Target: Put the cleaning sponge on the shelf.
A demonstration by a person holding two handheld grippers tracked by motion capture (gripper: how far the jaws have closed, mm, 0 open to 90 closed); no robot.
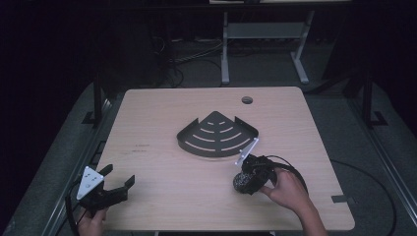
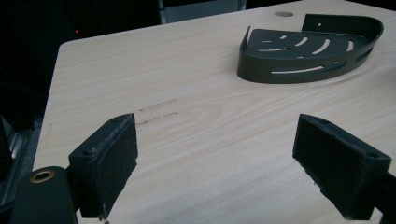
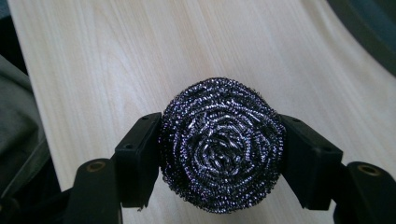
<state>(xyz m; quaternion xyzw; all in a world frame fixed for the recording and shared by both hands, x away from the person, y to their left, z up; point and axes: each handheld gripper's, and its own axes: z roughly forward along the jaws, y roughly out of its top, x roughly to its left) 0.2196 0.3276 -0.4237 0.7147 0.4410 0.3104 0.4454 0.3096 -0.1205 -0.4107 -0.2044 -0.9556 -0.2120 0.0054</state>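
A round steel-wool scourer [image 3: 222, 144] sits between the two black jaws of my right gripper [image 3: 222, 154], and both pads press on its sides. In the high view the right gripper [image 1: 244, 183] and scourer [image 1: 239, 182] are low over the wooden table [image 1: 162, 191], just in front of a dark slotted corner shelf [image 1: 217, 134]. My left gripper [image 1: 118, 176] rests at the table's front left corner, jaws wide apart. Nothing lies between its pads [image 2: 109, 151]. The corner shelf [image 2: 303, 51] lies farther off to the right in the left gripper view.
A round cable hole [image 1: 247, 100] is near the table's far edge. A dark floor with cables and the legs of another desk [image 1: 225, 49] lies beyond the table. A cable [image 1: 295, 169] trails from the right gripper.
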